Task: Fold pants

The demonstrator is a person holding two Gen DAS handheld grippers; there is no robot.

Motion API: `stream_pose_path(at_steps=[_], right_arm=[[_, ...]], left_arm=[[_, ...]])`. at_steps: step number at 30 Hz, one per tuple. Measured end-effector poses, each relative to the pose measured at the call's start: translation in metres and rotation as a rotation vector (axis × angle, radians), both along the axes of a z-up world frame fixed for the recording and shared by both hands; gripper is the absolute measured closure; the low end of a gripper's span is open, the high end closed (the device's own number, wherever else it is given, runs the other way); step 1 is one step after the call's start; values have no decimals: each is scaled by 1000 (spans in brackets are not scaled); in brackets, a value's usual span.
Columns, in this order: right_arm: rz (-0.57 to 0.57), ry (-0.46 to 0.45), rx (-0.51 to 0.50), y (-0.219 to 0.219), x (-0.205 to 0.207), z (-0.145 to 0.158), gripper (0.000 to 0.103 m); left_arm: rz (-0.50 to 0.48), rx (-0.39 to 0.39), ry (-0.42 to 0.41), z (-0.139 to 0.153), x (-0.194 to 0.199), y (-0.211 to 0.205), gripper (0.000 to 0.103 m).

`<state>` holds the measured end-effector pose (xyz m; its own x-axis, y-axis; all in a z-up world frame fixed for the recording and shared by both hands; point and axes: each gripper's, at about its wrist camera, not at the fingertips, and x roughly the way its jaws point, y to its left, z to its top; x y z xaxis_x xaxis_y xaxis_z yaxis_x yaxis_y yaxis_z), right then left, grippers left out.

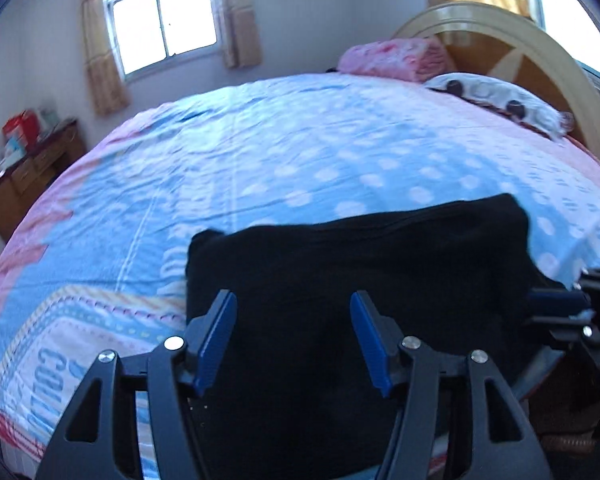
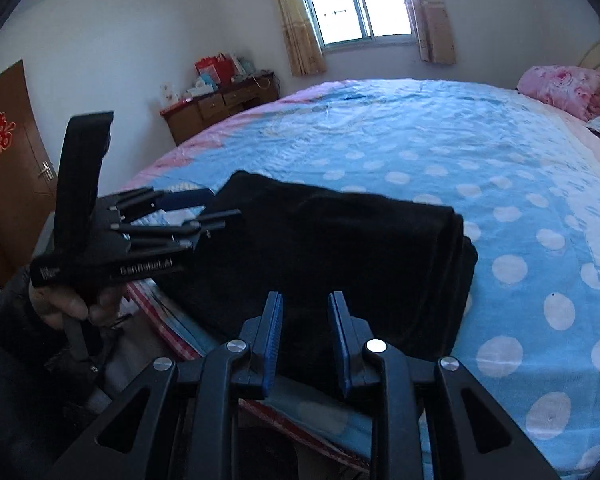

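Right gripper: jaws narrowly parted, nothing between them, poised above the near edge of the pants. Left gripper: jaws wide, empty, also over black cloth; from the right wrist view I see it side-on at the pants' left end, held in the left hand.

Pants: a black, compact rectangle lying at the near edge of the bed, folded layers stacked at the right end. By my reading the fold is done or nearly so; at most a last tidy or press is left.

Risks from here:
- Bundle sits close to the bed's edge. A push from either gripper toward me could slide it off.
- Closing the narrow right jaws on the top layer only would drag that layer and undo the stack.
- Left view is motion-blurred, so I judge that hand is moving; a snagged corner could flip open.
- Black on black: layer edges are hard to see, so a misjudged grab is likely.

Beyond: pink quilt and pillow by the headboard, dresser, window.
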<state>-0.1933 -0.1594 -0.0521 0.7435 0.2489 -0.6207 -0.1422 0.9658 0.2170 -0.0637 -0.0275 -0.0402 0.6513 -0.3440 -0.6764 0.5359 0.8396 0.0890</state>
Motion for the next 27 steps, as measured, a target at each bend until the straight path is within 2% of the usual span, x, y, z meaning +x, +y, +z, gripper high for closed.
stream_pose_path(at_steps=[4,10,12,14,16,20,24,27], right_arm=[[-29,72,12,-11,0,-15,78],[-20,74,-47,-6,-2,-19,78],[-26,78,-31,-6,0,-15,78],[-46,43,26,-13,-3,-4,78],[-72,-32,58,-23,-6,11,78],[-150,-31,-6,-36,10,18,78],[-199,-2,-5,-43,30,10,78],[-239,37,-49,-43,45,1,78]], left_arm=[[44,40,11,-11,6,-5,42],[75,87,4,-17,10,-8,39],[79,90,0,-16,9,-7,39],[86,88,9,-17,10,-7,38],[93,93,14,-18,12,-8,38],[95,111,3,-19,10,-10,38],[103,125,2,-21,10,-11,38],[99,150,-14,-23,9,-14,38]])
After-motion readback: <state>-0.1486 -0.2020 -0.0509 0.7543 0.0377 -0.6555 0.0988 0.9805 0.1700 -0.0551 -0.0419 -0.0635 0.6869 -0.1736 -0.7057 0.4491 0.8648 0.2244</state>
